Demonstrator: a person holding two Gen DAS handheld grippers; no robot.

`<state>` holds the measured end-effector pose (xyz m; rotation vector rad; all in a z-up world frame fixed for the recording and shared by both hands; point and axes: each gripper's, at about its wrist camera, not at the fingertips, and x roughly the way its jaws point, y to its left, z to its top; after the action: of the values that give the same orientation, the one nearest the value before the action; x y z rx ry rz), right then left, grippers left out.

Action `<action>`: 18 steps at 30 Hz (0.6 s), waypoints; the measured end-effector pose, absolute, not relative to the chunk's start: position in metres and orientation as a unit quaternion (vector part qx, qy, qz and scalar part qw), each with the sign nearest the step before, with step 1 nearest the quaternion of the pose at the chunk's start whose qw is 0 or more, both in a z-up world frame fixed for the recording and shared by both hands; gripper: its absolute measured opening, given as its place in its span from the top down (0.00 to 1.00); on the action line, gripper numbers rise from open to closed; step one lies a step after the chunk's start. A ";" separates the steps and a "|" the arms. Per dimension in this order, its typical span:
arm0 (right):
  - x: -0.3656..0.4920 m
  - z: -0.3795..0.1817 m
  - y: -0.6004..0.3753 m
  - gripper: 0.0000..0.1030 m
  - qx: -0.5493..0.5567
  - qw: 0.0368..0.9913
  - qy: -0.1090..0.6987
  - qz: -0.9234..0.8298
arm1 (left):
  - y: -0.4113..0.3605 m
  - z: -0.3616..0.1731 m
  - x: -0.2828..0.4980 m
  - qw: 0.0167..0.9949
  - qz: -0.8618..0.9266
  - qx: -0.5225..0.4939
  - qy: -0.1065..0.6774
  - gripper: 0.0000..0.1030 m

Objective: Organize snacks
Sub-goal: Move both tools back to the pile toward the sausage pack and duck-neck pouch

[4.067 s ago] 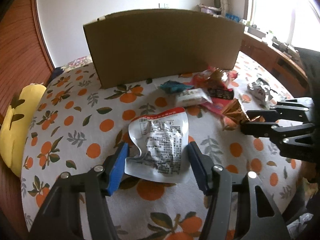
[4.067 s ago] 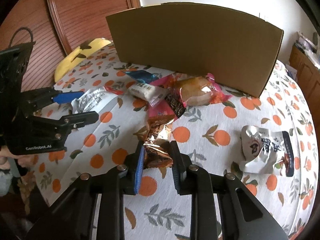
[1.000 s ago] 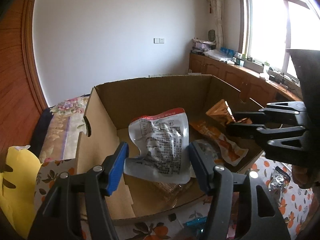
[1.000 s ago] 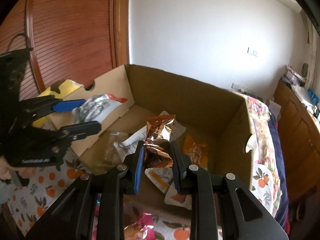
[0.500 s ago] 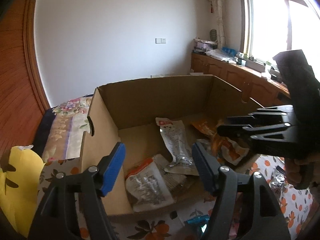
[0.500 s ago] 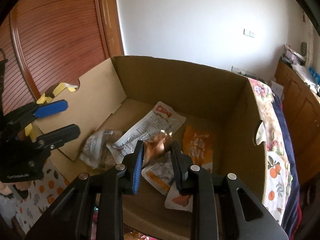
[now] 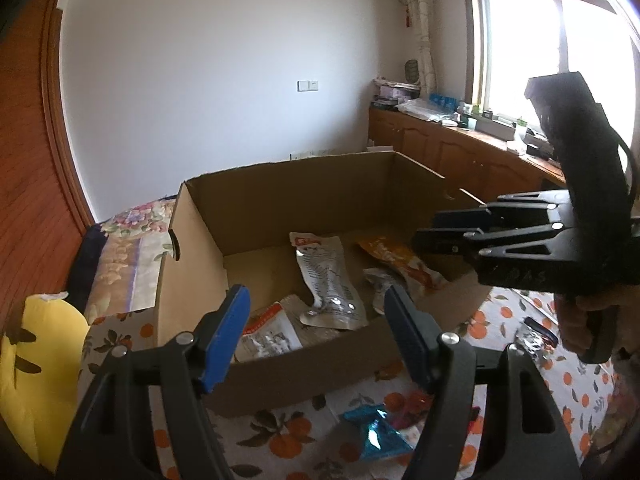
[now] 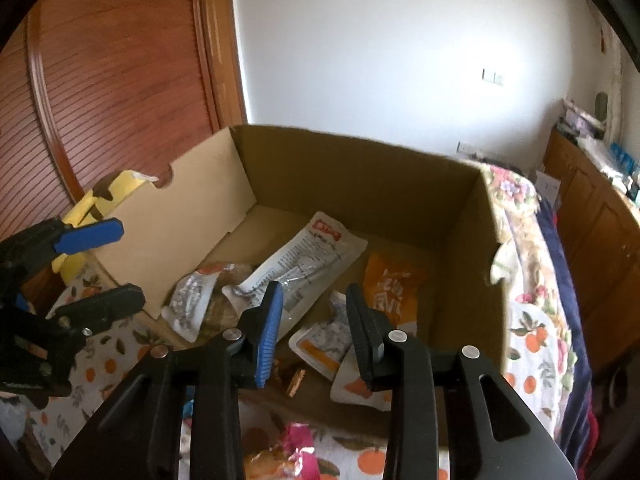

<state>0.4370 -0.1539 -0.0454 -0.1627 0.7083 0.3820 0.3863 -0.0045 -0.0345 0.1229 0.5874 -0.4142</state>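
An open cardboard box holds several snack packets. A silver pouch with a red top lies flat on the box floor, also seen in the right wrist view as the silver pouch. Beside it lies an orange packet. A copper foil wrapper rests at the box's near edge, below my right gripper. That gripper's jaws are opening with nothing between them. My left gripper hangs open and empty over the near wall of the box.
The table wears a cloth with an orange-fruit print. On it, in front of the box, lie a blue wrapper and a pink wrapper. A yellow cushion sits at the left, and wooden cabinets line the right wall.
The left gripper let go of the silver pouch, which now lies in the box. The right gripper released the copper wrapper, which dropped into the box. Both grippers drew back slightly.
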 end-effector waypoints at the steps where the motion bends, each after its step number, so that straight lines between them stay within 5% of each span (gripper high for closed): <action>1: 0.433 -0.043 -0.155 0.68 -0.080 0.918 0.342 0.186 | -0.007 -0.032 0.381 0.935 -0.203 0.065 0.284 0.32; 8: 0.391 -0.028 -0.176 0.65 -0.076 0.925 0.327 0.180 | -0.012 -0.020 0.351 0.935 -0.211 0.072 0.276 0.32; 18: 0.324 -0.053 -0.225 0.46 -0.062 0.927 0.340 0.149 | -0.035 -0.039 0.312 0.923 -0.232 0.081 0.297 0.32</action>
<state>0.3244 -0.2253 -0.0533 -0.1264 0.6966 0.3049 0.3116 -0.0353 -0.0389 0.1672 0.6096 -0.4762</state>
